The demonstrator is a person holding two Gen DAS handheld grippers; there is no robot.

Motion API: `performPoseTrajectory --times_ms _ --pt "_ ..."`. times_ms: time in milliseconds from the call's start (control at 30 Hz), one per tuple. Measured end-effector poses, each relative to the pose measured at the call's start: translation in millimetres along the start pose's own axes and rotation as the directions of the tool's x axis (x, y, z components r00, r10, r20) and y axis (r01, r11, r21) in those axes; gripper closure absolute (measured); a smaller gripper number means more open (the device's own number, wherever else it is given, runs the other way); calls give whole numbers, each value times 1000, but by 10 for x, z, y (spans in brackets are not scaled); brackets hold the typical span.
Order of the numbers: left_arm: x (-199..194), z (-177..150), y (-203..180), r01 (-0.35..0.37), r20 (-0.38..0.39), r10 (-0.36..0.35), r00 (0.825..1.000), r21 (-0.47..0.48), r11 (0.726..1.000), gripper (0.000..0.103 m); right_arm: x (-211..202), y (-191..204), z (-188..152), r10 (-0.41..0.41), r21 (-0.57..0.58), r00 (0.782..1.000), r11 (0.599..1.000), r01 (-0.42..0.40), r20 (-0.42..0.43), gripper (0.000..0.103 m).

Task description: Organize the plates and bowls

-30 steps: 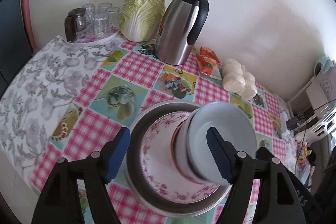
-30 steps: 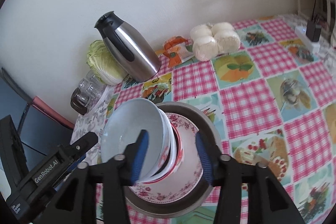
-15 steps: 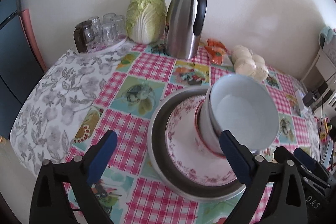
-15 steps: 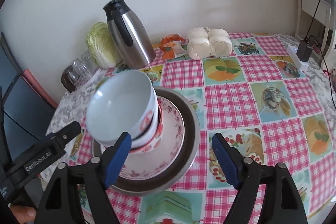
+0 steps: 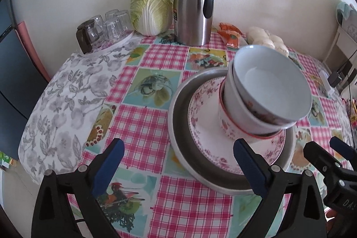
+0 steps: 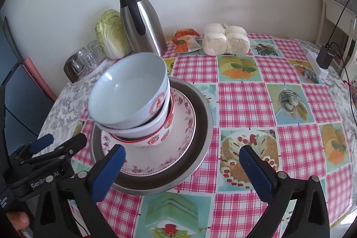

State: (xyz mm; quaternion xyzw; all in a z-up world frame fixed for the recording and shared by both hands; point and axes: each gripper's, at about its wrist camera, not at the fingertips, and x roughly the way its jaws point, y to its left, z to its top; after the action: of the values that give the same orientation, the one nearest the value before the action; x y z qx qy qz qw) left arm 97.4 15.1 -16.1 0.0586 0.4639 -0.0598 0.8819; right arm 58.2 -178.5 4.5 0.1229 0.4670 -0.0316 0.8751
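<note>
Ahead of the left gripper (image 5: 177, 162), glossy glazed ceramic bowls (image 5: 265, 95) sit on a smooth, shiny floral plate (image 5: 200, 117) inside a dull brushed-metal pan (image 5: 178, 137). The checked tablecloth (image 5: 142, 126) looks like slick, wipeable plastic. Farther off stand a brushed steel flask (image 5: 191, 8) with a glossy black plastic handle and clear glass tumblers (image 5: 111, 23). The gripper pads are matt blue.

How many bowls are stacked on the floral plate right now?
3 visible, nested on the floral plate: a pale blue-white bowl on top, a white bowl under it, and a red-patterned bowl at the bottom. Another inside could be hidden.
</note>
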Motion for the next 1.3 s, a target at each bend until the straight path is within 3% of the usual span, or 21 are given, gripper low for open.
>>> performPoseTrajectory --times_ms 333,500,1300 --pt "71 -79 96 16 -20 -16 1000 -6 1000 5 47 -33 -78 -22 -7 999 1000 21 -28 0" --pt "101 -107 68 -34 -25 35 999 34 999 5 57 -26 -100 -25 -14 999 1000 25 -34 0" --pt "184 -132 54 -6 -58 9 998 55 998 5 129 -72 -122 -39 -30 998 999 37 -58 0"
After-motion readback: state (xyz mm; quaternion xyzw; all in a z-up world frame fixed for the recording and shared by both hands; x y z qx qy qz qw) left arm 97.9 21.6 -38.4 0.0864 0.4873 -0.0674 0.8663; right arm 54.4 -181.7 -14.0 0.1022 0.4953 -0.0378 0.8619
